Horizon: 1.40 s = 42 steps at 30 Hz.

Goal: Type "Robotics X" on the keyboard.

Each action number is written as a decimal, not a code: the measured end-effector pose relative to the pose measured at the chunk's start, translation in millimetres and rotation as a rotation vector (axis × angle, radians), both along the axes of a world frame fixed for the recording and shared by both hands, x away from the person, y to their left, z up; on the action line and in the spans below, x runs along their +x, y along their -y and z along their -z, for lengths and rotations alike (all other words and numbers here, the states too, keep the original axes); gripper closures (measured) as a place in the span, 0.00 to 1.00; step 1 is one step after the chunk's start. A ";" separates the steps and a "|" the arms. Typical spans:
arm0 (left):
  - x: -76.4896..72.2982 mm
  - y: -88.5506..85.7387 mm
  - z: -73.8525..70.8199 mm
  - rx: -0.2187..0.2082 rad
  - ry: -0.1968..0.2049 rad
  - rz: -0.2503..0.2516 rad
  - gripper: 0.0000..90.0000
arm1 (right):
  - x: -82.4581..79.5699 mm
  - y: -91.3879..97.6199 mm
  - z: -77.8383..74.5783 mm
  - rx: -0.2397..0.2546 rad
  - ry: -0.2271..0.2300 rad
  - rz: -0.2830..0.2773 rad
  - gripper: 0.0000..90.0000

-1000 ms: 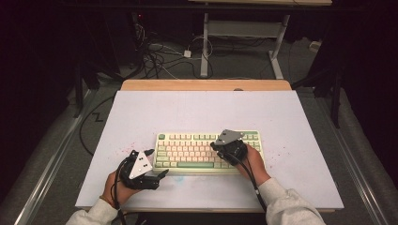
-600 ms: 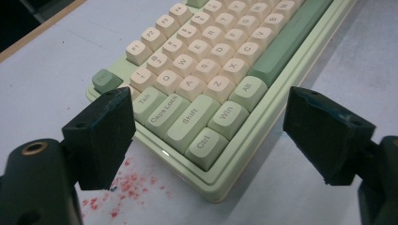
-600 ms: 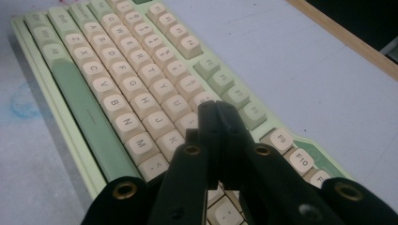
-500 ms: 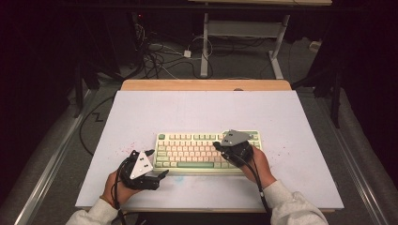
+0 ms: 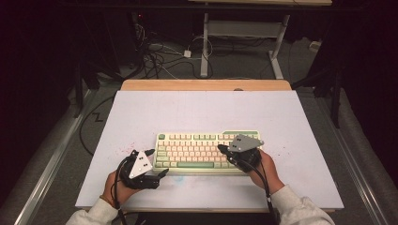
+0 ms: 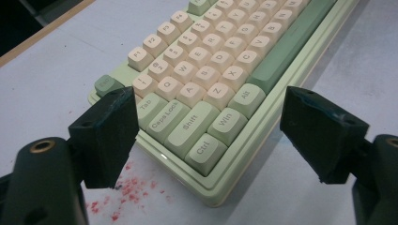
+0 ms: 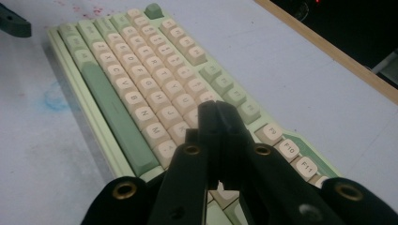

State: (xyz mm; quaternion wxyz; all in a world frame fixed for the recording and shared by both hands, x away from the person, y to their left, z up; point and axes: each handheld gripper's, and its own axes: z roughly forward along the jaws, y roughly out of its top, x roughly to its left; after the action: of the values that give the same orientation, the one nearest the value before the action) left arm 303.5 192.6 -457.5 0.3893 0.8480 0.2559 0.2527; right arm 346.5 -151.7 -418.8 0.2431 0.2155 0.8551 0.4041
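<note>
Low in the frame, the right gripper (image 5: 224,151), jaws closed, hovers over the keyboard (image 5: 187,149); the left gripper (image 5: 156,162) gapes open beside it.

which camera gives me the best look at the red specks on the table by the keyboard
The left gripper view: the red specks lie close up on the white table, beside the keyboard corner between the open jaws. The high view shows them as faint dots left of the keyboard. The right gripper view catches a few at its top edge.
</note>
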 end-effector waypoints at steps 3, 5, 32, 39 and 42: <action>0.1 -0.6 -1.1 -0.005 0.003 -0.001 0.23 | -4.5 4.6 -1.4 0.007 0.011 -0.005 0.96; 0.3 -0.7 -1.3 -0.007 0.001 -0.002 0.24 | -7.6 7.7 -2.0 0.012 0.016 -0.004 0.96; 3.6 2.5 -7.7 -0.040 -0.060 0.029 0.65 | -39.9 48.7 7.9 0.061 0.154 0.053 0.24; 8.9 10.9 -8.9 -0.023 -0.100 0.066 0.93 | -43.7 53.9 11.3 0.059 0.153 0.069 0.25; 12.6 16.2 -8.9 -0.019 -0.121 0.073 0.98 | -45.7 56.1 12.4 0.060 0.149 0.074 0.25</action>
State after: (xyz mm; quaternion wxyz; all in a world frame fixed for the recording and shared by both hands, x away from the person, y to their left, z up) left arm 316.2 176.4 -448.6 0.3900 0.8669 0.2502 0.1840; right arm 300.8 -207.8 -431.3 0.3143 0.2236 0.8137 0.4349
